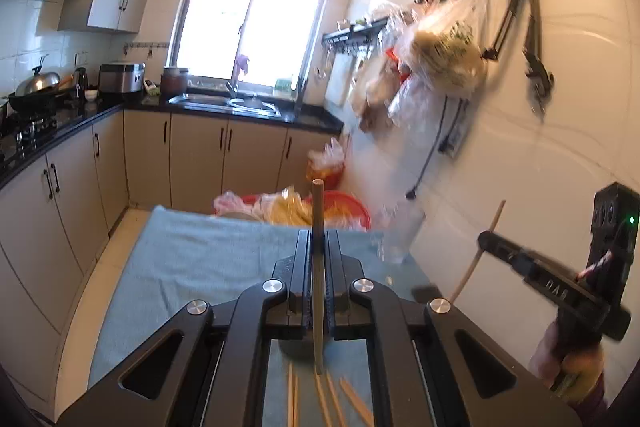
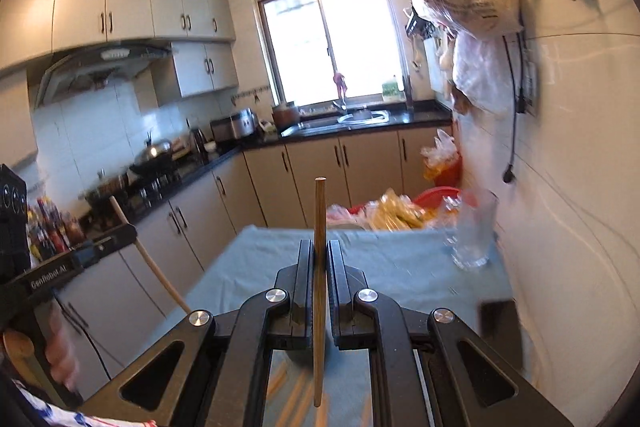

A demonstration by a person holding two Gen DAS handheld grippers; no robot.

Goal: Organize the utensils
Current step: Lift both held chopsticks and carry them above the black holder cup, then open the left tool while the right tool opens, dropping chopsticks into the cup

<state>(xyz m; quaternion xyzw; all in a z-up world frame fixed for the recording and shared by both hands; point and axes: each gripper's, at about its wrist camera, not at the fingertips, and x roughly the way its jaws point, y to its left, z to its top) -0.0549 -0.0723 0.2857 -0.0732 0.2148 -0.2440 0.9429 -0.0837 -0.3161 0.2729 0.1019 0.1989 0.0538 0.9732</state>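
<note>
Kitchen backdrop in both wrist views, with the blue-cloth table (image 1: 192, 259) in front, a clear glass (image 2: 474, 231) at its far right by the tiled wall, sharper in the right view than the left. Left gripper (image 1: 318, 239) is clenched on one upright chopstick (image 1: 318, 267) and right gripper (image 2: 320, 251) on another chopstick (image 2: 319, 267), each also seen from the side in the other's view. Loose chopsticks (image 1: 328, 399) lying on the cloth under the jaws read clearly only from the left camera, blurred in the right.
</note>
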